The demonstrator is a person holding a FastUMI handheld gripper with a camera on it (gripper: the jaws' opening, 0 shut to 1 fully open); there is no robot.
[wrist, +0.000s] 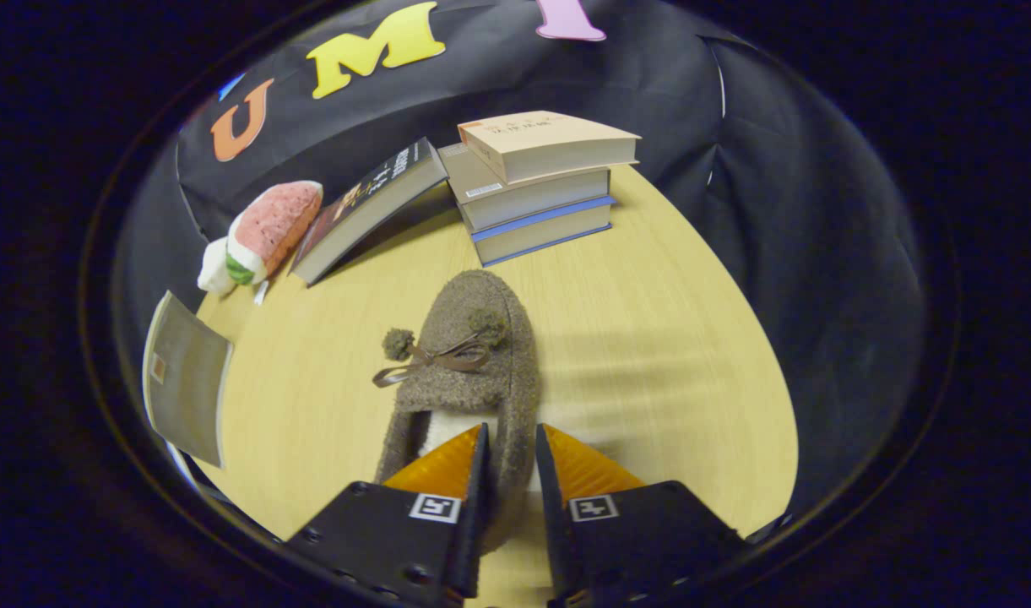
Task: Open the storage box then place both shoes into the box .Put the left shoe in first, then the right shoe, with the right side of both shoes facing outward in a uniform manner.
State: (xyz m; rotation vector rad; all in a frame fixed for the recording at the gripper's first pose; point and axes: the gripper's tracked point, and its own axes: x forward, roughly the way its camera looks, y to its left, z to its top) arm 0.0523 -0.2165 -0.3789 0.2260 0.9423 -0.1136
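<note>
Tool (512, 447) clamped on fuzzy brown slipper's (473, 355) side wall, label unreadable

Your tool (512, 447) grips the slipper's (473, 355) side wall; bare worktop (650, 338) lies open beside it; stacked books (536, 181), a leaning book (371, 207) and plush toy (262, 232) block beyond.

I'm in a staged booth, not a real home — black cloth wall (785, 169) behind a wooden table (650, 355) dressed with stacked books (536, 181) and a plush toy (257, 236).
</note>
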